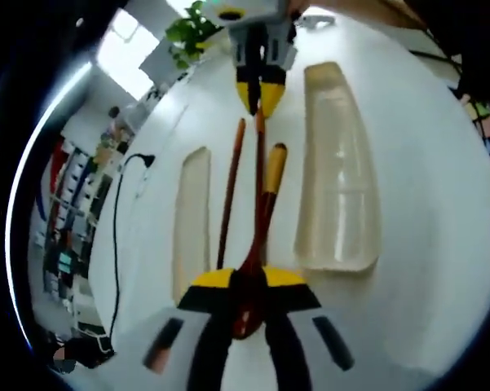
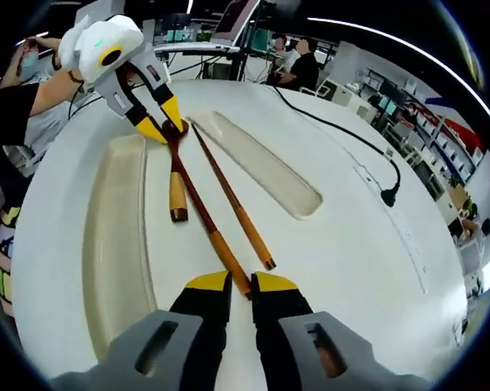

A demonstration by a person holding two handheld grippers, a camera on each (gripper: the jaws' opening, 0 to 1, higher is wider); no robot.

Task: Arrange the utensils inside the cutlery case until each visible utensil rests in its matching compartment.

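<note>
On the white worktop (image 2: 350, 244), the left hand-held gripper (image 2: 165, 127) pinches the spoon (image 2: 176, 183) at its bowl. Beside it lie two chopsticks; the right hand-held gripper (image 2: 241, 287) pinches the end of one chopstick (image 2: 202, 213), the other chopstick (image 2: 233, 204) lying free between the case halves.

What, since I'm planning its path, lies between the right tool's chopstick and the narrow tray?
The other brown wooden chopstick lies between the right tool's brown wooden chopstick and the long narrow translucent tray.
</note>
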